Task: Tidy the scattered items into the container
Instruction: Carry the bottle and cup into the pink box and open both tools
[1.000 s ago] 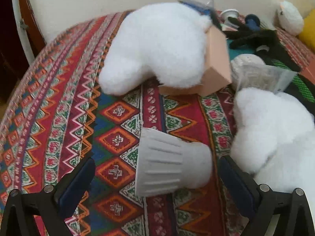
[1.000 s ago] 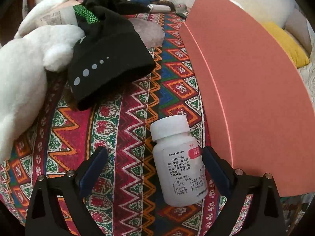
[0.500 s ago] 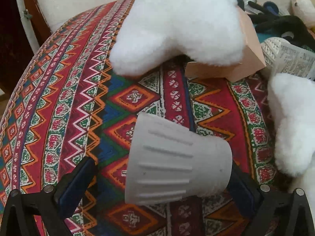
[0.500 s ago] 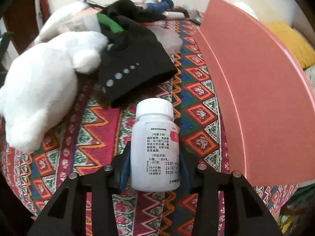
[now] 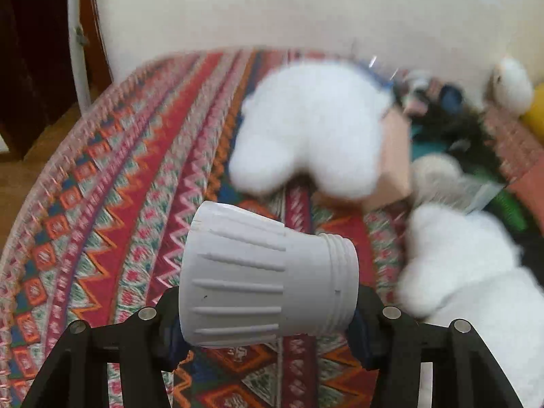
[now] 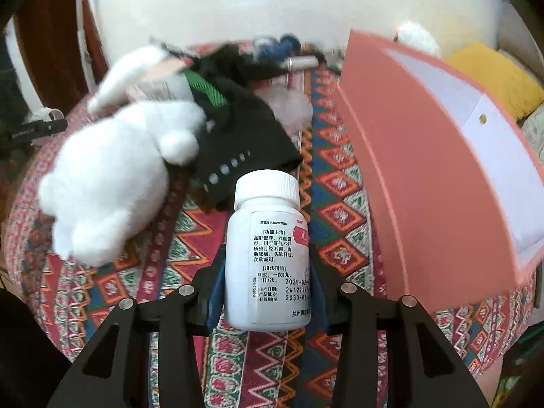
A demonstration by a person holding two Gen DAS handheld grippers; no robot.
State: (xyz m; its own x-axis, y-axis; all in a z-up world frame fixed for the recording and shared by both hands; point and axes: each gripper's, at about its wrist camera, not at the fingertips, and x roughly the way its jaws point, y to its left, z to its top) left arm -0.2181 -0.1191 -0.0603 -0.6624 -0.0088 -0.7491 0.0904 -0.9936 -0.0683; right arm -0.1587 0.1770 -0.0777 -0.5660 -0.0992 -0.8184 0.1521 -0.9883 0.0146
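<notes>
My left gripper (image 5: 267, 323) is shut on a white ribbed plastic cap (image 5: 261, 278) with a threaded end, held sideways above the patterned cloth (image 5: 112, 210). My right gripper (image 6: 267, 292) is shut on a white pill bottle (image 6: 267, 255) with a printed label, held upright off the cloth (image 6: 340, 217). The pink container (image 6: 428, 176) stands to the right of the bottle, its white inside showing. White plush toys (image 5: 309, 142) (image 6: 112, 176) and a black knit hat (image 6: 244, 136) lie scattered on the cloth.
A small cardboard box (image 5: 394, 159) sits under one plush toy. More clutter lies at the back by the wall: a blue dumbbell-like thing (image 6: 285, 42), a metal tube (image 6: 301, 63), a yellow cushion (image 6: 499, 78). The bed edge curves away on the left.
Both grippers have closed on their items and lifted them: the left closed on the cap only in the last half second, the right had the bottle earlier and has raised it higher.
</notes>
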